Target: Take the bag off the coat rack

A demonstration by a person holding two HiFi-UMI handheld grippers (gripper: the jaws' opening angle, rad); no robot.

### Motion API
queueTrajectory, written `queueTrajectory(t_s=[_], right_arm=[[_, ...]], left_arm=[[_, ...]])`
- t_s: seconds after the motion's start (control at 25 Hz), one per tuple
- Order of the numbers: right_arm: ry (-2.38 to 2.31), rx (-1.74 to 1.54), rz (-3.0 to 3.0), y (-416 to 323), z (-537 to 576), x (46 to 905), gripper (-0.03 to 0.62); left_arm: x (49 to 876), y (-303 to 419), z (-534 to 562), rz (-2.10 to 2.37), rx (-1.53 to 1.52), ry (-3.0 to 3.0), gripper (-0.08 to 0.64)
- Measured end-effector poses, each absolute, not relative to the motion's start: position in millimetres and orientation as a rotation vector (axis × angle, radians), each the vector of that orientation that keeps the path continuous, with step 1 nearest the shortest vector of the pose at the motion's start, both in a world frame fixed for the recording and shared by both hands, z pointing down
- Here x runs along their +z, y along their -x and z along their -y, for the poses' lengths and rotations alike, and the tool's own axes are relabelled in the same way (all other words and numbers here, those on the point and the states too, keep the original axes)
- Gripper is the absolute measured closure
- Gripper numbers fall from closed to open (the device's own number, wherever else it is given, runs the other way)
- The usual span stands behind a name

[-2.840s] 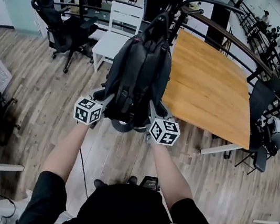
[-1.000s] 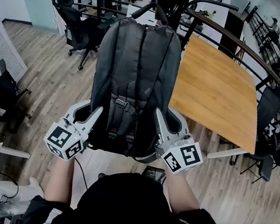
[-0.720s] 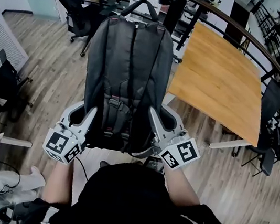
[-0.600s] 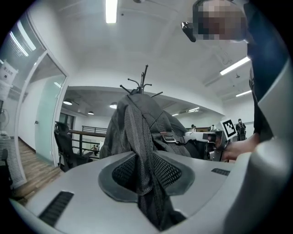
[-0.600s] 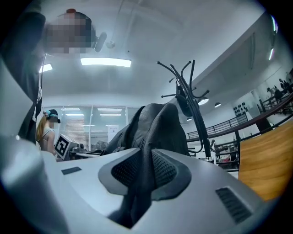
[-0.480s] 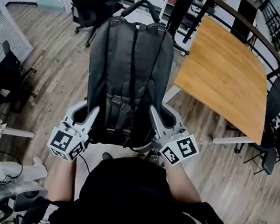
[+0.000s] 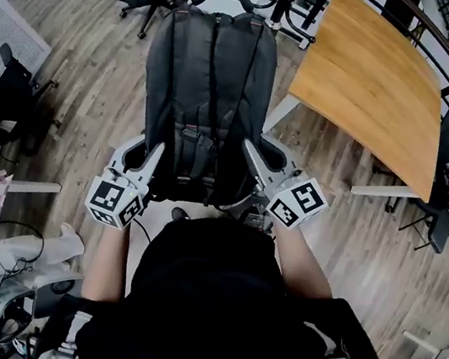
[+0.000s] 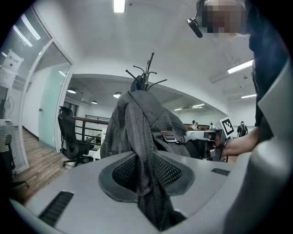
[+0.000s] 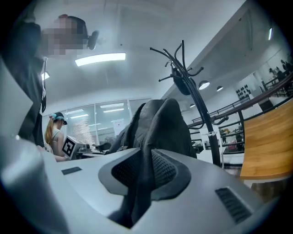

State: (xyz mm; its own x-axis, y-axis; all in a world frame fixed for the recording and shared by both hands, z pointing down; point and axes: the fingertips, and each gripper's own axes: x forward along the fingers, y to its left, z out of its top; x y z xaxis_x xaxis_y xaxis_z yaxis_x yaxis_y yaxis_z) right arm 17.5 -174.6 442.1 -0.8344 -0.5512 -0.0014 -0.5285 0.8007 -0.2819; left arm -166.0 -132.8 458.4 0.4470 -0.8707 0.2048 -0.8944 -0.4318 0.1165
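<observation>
dark grey fabric backpack (image 7: 209,95), pinched at its sides by left gripper (image 7: 139,156) and right gripper (image 7: 268,160), seems freed from black metal coat rack (image 9: 203,114); to be carried clear of that rack.

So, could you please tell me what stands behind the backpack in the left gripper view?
The coat rack: only its hooked top shows above the backpack. Its pole and base are covered by the backpack.
</observation>
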Motion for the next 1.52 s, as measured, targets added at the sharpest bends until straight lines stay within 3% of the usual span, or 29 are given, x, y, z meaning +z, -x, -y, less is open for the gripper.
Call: queueTrajectory(t_s=[1.52], right_arm=[[1.001, -0.531, -2.940, -19.6, 172.6, 484.7, 0.509]], left_arm=[[507.9, 160.1, 131.5, 1.468, 0.259, -2.389, 0.454]])
